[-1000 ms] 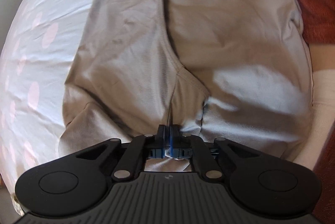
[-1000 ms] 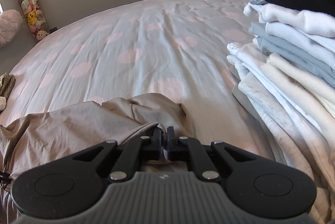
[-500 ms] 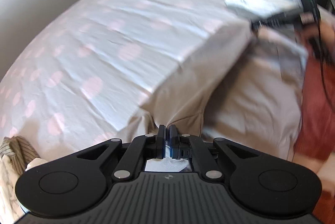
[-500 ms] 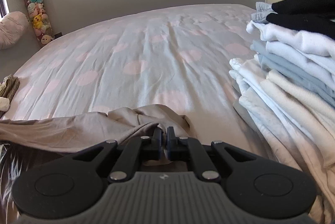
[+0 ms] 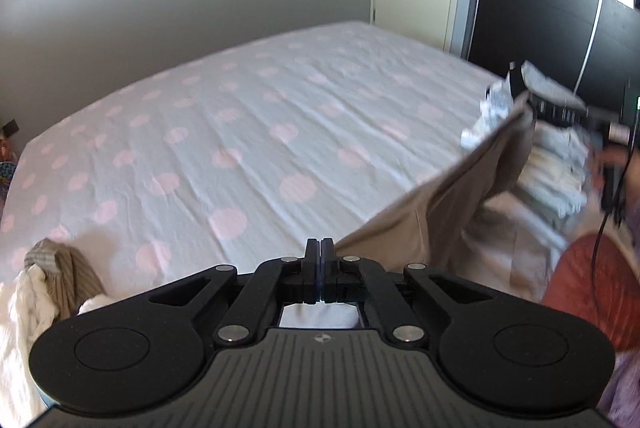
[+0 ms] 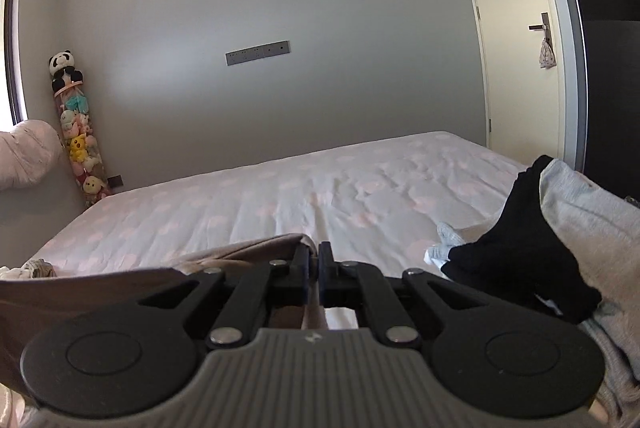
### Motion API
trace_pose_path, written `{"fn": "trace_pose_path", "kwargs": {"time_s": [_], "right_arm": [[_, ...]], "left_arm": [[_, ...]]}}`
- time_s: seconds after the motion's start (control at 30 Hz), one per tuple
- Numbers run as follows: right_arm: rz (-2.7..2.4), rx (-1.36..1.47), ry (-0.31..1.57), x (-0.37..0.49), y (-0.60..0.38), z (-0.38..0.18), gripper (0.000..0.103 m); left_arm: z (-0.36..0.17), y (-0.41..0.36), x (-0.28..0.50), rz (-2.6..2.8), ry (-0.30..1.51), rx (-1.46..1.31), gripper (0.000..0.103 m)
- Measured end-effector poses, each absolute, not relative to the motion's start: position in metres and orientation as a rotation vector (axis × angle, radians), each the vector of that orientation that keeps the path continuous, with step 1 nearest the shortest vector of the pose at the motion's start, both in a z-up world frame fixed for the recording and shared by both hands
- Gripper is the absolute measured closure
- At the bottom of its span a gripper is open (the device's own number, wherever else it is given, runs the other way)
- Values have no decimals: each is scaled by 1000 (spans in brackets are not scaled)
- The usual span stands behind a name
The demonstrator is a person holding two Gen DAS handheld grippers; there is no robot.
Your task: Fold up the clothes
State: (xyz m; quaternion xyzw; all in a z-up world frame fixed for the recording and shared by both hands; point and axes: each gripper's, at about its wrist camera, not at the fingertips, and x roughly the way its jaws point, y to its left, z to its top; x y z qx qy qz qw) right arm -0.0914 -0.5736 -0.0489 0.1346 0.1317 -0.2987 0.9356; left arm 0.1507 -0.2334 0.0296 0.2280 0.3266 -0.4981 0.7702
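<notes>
A beige garment (image 5: 436, 211) hangs stretched in the air above the bed, held by its top edge. My left gripper (image 5: 320, 246) is shut on one end of that edge. At the far right of the left wrist view, blurred, my right gripper (image 5: 530, 105) holds the other end, with a hand (image 5: 612, 157) behind it. In the right wrist view my right gripper (image 6: 315, 251) is shut on beige fabric (image 6: 240, 254), which trails off to the left. The lower part of the garment is hidden below both cameras.
The bed (image 5: 248, 131) has a pale sheet with pink dots. A stack of folded clothes (image 6: 580, 220) with a black item (image 6: 516, 232) on it stands at the right. Loose unfolded clothes (image 5: 52, 280) lie at the left, and a door (image 6: 516, 47) is behind.
Both grippers have risen and lifted the beige garment off the bed. The left view has swung from looking down on the fabric to looking across the bed.
</notes>
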Motion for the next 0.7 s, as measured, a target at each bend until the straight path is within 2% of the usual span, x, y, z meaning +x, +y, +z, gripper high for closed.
{"fn": "trace_pose_path", "kwargs": {"time_s": [0.23, 0.43, 0.7], "right_arm": [[-550, 223, 439, -81, -556, -67, 98], [-487, 250, 596, -69, -546, -105, 98], [-580, 283, 731, -49, -570, -142, 98]], "left_arm": [[-24, -215, 136, -1084, 820, 492, 103], [-23, -192, 155, -1073, 769, 95, 103], [-68, -228, 188, -890, 821, 257, 103]]}}
